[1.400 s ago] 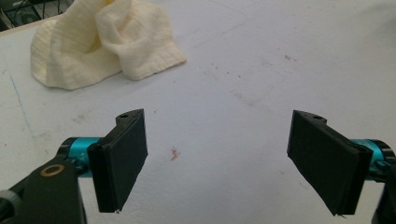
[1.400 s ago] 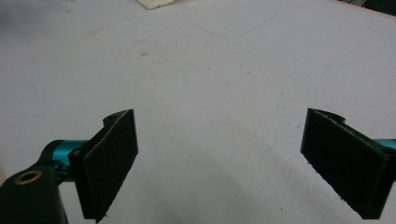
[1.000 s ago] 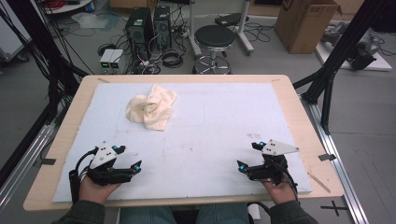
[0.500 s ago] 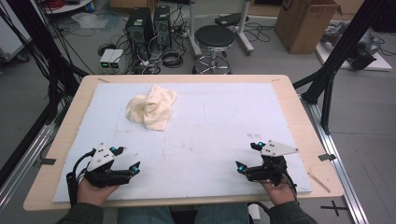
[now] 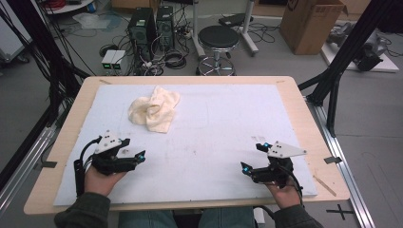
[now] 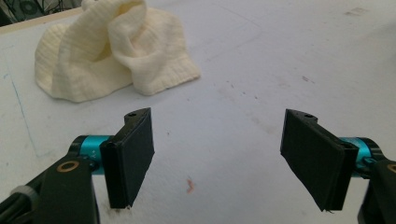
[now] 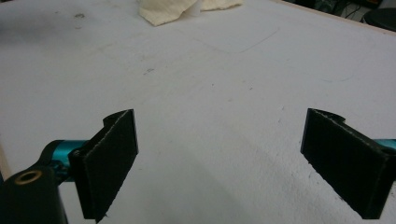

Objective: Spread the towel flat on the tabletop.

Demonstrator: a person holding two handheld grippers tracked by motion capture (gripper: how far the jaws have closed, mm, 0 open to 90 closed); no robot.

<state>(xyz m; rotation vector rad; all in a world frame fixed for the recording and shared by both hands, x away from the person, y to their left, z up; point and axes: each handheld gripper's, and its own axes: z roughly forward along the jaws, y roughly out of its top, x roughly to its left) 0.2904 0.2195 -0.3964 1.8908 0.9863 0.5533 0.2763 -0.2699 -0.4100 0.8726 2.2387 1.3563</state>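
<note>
Nearest me, my two forearms came in over the front edge of the surface, each hand wrapped around a tool. My left tool sat low over the white mat at the near left, its jaws spread wide apart with nothing between them; in the left gripper view I saw only bare, lightly stained mat in the gap. My right tool sat at the near right, well apart from the left one, and its jaws also stood wide apart and empty, again with plain mat between them in the right gripper view.

Beyond the left tool, the cream cloth lay crumpled in a loose heap on the mat, toward the far left of the surface. It was near the left tool but not touching it, and well apart from the right tool. In the left gripper view I saw it ahead and to the left of the jaws, ribbed and folded over itself.

Past the surface, on the floor, stood a black stool, two computer towers and a cardboard box.
</note>
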